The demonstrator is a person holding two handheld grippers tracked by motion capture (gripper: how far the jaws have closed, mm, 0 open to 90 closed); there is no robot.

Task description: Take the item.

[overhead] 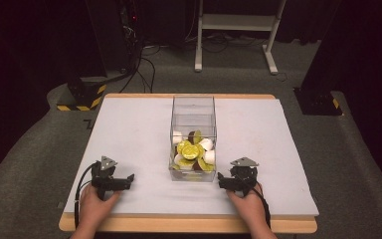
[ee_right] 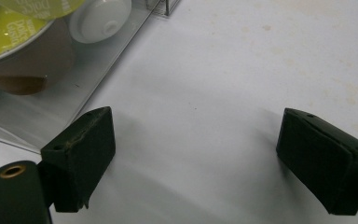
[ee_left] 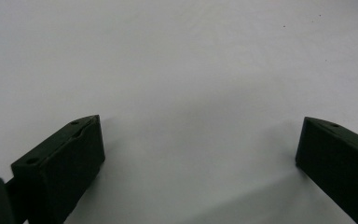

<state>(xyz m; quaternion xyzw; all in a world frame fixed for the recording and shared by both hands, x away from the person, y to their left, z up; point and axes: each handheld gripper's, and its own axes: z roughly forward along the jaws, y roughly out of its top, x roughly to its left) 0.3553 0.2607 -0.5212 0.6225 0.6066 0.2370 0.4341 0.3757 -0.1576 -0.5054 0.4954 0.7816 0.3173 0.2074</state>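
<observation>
Both my left gripper (overhead: 129, 178) and right gripper (overhead: 221, 178) sat spread wide, empty, the clear box (overhead: 193, 107) at twelve o'clock holding light, slippery-looking capsules (overhead: 195, 151) best pinched by their rims.

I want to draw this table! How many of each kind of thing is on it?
Clear box: 1
Pile of little pods inside the box, with green lids or white bottoms showing: 1 pile, too jumbled to count
Grippers held by hands: 2, the left gripper and the right gripper, both open
Total: 4 things, counting the pile as one
</observation>
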